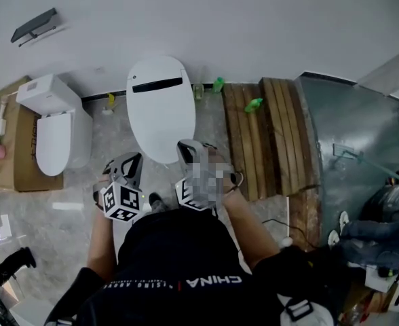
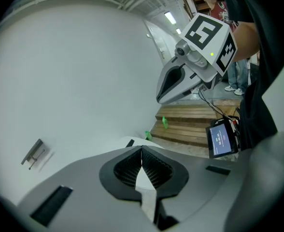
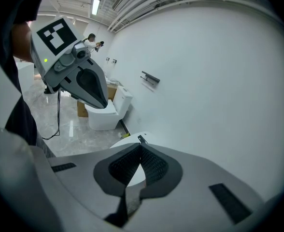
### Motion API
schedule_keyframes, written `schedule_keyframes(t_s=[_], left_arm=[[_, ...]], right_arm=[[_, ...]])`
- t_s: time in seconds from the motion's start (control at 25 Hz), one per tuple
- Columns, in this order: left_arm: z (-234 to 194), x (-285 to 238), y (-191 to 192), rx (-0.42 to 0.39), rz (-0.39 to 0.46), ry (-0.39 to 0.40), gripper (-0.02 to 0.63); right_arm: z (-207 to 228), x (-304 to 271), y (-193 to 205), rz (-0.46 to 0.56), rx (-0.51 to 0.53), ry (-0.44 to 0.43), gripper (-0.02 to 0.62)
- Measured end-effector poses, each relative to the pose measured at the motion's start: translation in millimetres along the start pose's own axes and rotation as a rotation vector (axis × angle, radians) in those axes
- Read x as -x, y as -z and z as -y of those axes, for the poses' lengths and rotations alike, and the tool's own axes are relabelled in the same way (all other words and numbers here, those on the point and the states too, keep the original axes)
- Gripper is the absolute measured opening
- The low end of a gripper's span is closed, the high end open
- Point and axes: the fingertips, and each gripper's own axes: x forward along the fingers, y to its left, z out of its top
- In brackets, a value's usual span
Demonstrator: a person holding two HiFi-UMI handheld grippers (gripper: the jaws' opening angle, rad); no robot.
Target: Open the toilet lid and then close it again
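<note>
we hold left tool point(image 1: 131, 160) and right tool point(image 1: 188, 148), both with jaws together, empty, at six o'clock of the closed toilet lid point(image 1: 160, 104), second toilet point(image 1: 53, 138) at nine o'clock

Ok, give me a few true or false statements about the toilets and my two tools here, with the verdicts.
1. The middle toilet has its lid down. True.
2. The left tool is clamped on the lid's rim. False: its jaws are together with nothing between them.
3. In the head view, a second toilet stands to the left of the middle one. True.
4. The wooden pallet lies to the left of the middle toilet. False: it lies to its right, along the wall.
5. The right tool has its jaws wide apart. False: they are together and empty.
</note>
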Motion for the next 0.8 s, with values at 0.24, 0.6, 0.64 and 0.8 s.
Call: schedule_keyframes(t_s=[0.24,0.6,0.64,0.8], left_arm=[[3.5,-2.2,9.9,0.003,-0.005,0.025,0.011],[8.9,-11.8,12.1,0.011,-0.022,0.046,0.011],[9.7,-13.7,13.6,0.014,-0.027,0.052,0.011],[20.9,-22.4,20.5,0.026,-0.046,0.082,0.011]], right_arm=[[-0.5,-2.5,-1.6,-0.006,-0.031,-0.005,0.012],[2.9,-4.9,10.9,-0.018,-0.057,-0.027,0.012],[2.7,-6.4,12.1,-0.016,-0.068,-0.037,0.012],[-4.1,-13.3,25.4,-0.021,-0.096,-0.088,0.012]])
